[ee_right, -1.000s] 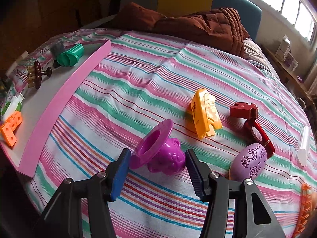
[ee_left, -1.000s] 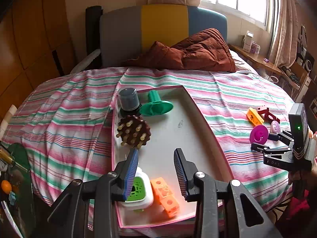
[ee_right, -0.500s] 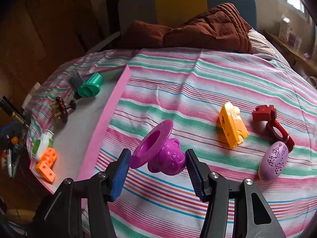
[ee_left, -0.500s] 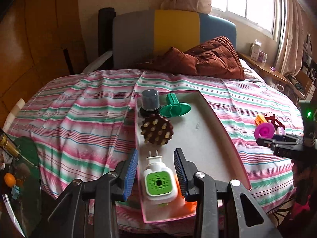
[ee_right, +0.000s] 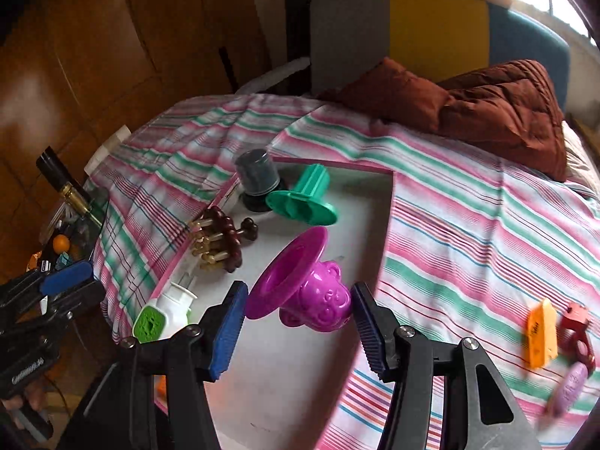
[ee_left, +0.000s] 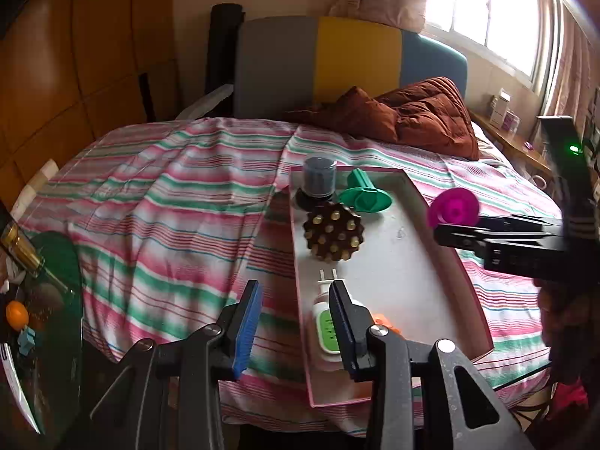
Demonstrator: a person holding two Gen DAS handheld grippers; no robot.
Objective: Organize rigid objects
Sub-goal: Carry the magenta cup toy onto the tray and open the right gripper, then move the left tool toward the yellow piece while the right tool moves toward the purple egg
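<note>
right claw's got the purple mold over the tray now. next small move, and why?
Probably lower the right claw toward the bare white floor of the tray and set the purple mold down there. The mold is clamped between the pads and hangs above the tray, and the open patch sits below it, nearer than the green mold and the brown spiked massager.

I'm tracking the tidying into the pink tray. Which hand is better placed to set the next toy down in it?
Right. The right gripper already carries the purple toy over the pink tray. The left gripper has nothing between its fingers, off the tray's near left corner.
</note>
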